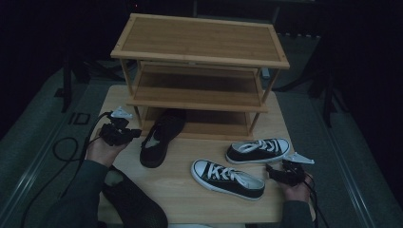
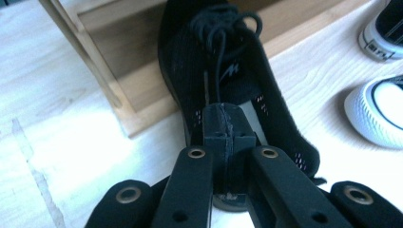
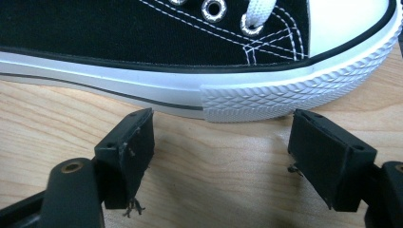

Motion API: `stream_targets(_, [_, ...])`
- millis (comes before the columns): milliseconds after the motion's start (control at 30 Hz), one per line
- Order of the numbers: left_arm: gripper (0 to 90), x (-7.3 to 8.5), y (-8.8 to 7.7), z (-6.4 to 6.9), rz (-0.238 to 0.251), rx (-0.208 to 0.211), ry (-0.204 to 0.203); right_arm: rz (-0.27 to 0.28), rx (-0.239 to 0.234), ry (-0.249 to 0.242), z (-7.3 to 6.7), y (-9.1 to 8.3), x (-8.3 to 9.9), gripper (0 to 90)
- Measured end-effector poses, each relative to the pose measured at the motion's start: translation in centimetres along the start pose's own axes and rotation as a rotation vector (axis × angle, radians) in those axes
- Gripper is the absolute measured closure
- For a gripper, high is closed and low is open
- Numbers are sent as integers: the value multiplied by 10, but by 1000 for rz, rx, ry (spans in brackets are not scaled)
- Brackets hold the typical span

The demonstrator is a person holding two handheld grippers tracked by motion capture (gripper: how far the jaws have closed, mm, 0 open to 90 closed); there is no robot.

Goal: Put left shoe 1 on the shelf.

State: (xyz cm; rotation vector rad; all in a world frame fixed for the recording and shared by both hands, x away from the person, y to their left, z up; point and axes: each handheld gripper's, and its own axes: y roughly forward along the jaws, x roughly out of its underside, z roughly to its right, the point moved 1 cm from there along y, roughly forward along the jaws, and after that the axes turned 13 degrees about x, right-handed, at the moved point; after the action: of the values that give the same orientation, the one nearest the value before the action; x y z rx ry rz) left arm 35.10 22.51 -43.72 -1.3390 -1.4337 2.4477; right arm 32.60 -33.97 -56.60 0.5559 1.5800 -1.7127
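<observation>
A black mesh shoe lies with its toe on the lowest shelf of a bamboo shoe rack and its heel out on the table. My left gripper sits at the shoe's left side; in the left gripper view its pads are pressed together above the shoe, with nothing seen between them. My right gripper stands open on the table, its jaws just short of the white rubber toe of a black-and-white sneaker. A second such sneaker lies nearer.
Another black mesh shoe lies at the table's near left edge, beside my left forearm. The rack stands at the back of the wooden table with three shelves. Cables trail off both grippers over the table edges.
</observation>
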Motion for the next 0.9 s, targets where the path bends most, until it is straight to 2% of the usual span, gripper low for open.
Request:
stream_targets(67, [900, 2, 0, 1, -16, -7, 4, -1, 0, 1, 0, 0, 0, 234])
stream_targets(367, [900, 18, -2, 2, -25, 1, -7, -1, -1, 1, 0, 0, 0, 234])
stream_targets(567, [899, 26, 1, 6, -59, -6, -5, -1, -1, 0, 0, 0, 0, 234])
stream_targets(900, [899, 31, 12, 17, -120, 22, 21, -1, -1, 0, 0, 0, 0, 234])
